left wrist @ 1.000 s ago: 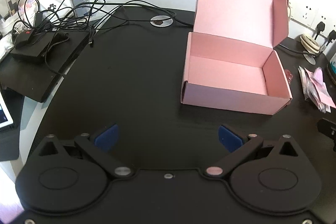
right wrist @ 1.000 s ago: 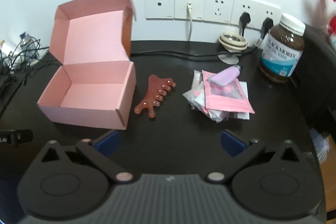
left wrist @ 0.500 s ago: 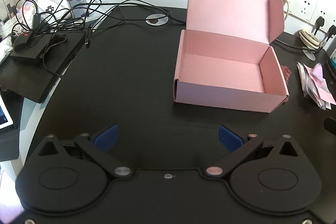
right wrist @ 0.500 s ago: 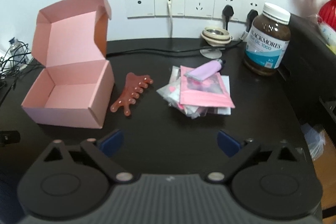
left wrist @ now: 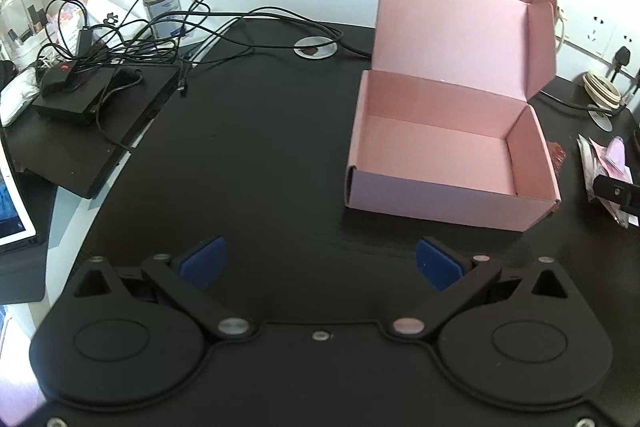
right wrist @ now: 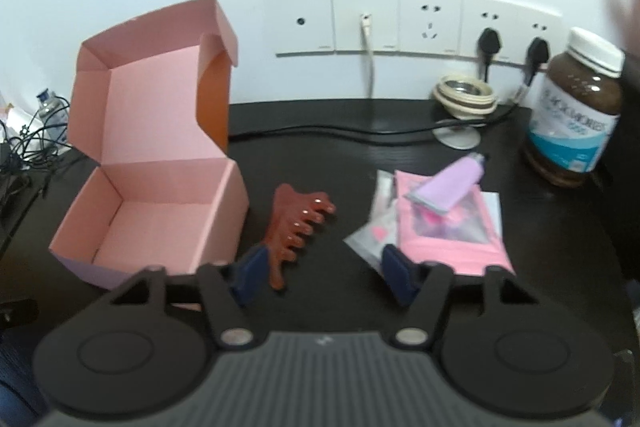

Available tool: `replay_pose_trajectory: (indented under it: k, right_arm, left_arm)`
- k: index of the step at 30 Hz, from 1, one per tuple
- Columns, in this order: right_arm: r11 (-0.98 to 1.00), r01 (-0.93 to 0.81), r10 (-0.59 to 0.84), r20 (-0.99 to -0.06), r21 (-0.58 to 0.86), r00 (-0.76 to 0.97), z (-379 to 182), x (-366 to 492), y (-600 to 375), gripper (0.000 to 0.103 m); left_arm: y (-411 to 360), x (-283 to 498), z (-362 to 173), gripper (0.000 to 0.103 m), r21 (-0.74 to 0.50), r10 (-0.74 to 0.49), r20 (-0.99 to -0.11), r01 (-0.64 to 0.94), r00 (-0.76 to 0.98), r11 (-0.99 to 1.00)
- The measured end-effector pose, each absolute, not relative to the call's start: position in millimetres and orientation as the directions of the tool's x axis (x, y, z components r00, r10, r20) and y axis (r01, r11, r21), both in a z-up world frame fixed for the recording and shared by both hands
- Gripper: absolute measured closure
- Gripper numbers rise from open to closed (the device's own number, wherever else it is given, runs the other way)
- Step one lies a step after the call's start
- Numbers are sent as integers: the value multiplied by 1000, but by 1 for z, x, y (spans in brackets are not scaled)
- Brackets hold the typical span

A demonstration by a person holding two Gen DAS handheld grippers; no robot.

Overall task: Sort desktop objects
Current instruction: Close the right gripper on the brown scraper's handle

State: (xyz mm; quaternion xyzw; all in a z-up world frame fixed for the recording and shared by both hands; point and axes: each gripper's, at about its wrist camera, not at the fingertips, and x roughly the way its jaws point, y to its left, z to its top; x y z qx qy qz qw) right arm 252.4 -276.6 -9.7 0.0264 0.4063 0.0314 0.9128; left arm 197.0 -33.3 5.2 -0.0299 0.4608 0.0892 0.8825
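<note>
two hand-held grippers hang over a matte black desk. the left gripper has its blue pads spread wide with only bare desk between them. the right gripper has jaws closing, still apart, nothing pinched between them; its left pad sits just beside the glossy reddish-brown comb, a flat piece with rounded, knobby teeth. left of the comb stands a pink cardboard box, lid folded upright, smooth inside and empty. to the right lies a heap of crinkly pink plastic sachets with a soft lilac tube resting on top. a brown jar with a white cap stands well behind them.
</note>
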Motion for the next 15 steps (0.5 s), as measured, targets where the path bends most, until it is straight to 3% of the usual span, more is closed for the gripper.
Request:
replay_pose_trajectory:
  k: [3,5,8,15]
  right_arm:
    - [995,-38,97,-736,97,670,-13,258,-274,56]
    - [993,-39,110,-731,113,673,-14,260,-274,74]
    - [990,-33,126,-728,140,674,-17,260,-276,87]
    - [987,-53,145,-720,149,678,-21,260,-277,99]
  left_arm:
    - [-33,198,7,0,43,147,-813,-194,563,980]
    - [-35,200,8,0,53,158,-809,-198,566,979]
    - [-39,202,10,0,63,169,-802,-201,572,978]
    - [-46,203,6,0,77,186,-806,-212,561,974]
